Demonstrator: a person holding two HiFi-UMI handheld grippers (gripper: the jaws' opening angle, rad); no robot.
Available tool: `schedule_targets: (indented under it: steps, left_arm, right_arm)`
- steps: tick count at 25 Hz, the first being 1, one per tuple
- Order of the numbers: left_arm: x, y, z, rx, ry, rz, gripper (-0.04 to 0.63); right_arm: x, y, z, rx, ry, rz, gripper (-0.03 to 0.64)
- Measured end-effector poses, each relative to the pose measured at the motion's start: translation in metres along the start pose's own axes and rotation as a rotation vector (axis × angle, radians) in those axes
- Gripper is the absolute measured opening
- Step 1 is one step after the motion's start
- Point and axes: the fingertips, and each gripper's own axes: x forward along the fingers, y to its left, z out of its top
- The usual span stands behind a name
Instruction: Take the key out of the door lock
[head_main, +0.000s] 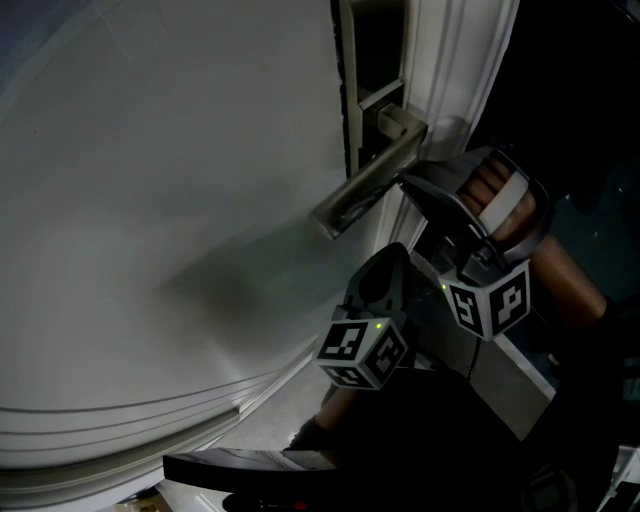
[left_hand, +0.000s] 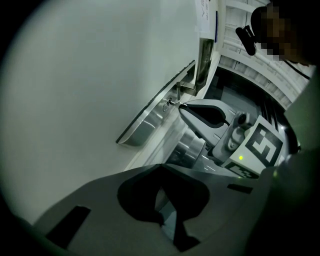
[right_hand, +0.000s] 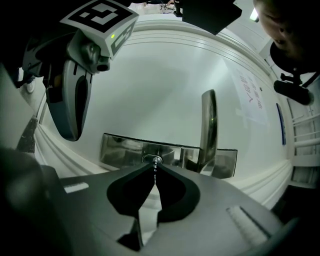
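A white door (head_main: 150, 200) carries a metal lever handle (head_main: 368, 188) on a long lock plate (right_hand: 122, 149). In the right gripper view the thin key (right_hand: 155, 169) sticks out of the round lock cylinder (right_hand: 151, 160) below the handle (right_hand: 209, 127). My right gripper (right_hand: 155, 168) is shut on the key, its tips right up against the cylinder. The left gripper view shows the same grip from the side: the right gripper (left_hand: 181, 106) meets the key (left_hand: 167, 104) at the plate. My left gripper (left_hand: 161, 167) hangs lower and back from the door, shut with nothing in it.
The door's edge and the white moulded frame (head_main: 455, 70) lie just right of the handle. A raised moulding (head_main: 120, 420) runs along the door below the grippers. A paper notice (right_hand: 252, 97) is stuck on the door past the handle.
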Motion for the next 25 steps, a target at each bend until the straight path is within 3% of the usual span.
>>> schedule_targets:
  steps: [15, 25]
  left_arm:
    - [0.0016, 0.0009, 0.0005, 0.005, -0.006, 0.001, 0.0]
    - [0.0032, 0.0005, 0.0001, 0.006, 0.0, 0.002, 0.0]
  right_arm:
    - [-0.0002, -0.0005, -0.0002, 0.032, 0.001, 0.011, 0.011]
    - [-0.0004, 0.0004, 0.0, -0.015, -0.008, -0.002, 0.011]
